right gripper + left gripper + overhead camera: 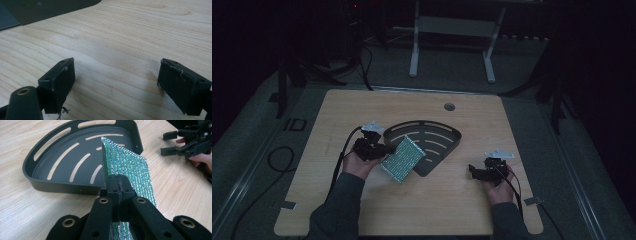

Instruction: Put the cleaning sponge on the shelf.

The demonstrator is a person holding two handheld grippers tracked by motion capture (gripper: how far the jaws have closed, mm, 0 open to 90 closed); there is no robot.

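Nearest us, our left gripper (pixel 117 185) pinches the edge of a green-and-silver sponge (pixel 130 167), holding it tilted over the near rim of the dark slotted tray (pixel 62 157). Off right, our right gripper (pixel 116 85) rests on the table (pixel 130 37), jaws spread wide.

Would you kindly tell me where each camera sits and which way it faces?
High view: above the person's side, facing forward and down on the table; forearms, hands, left claw and right claw show.
Left gripper view: rides the left claw, looking along jaws shut on the green pad toward the slotted tray.
Right gripper view: rides the right claw, jaws apart over bare wood.
Shared: high and left gripper views both show pad, tray, right claw.
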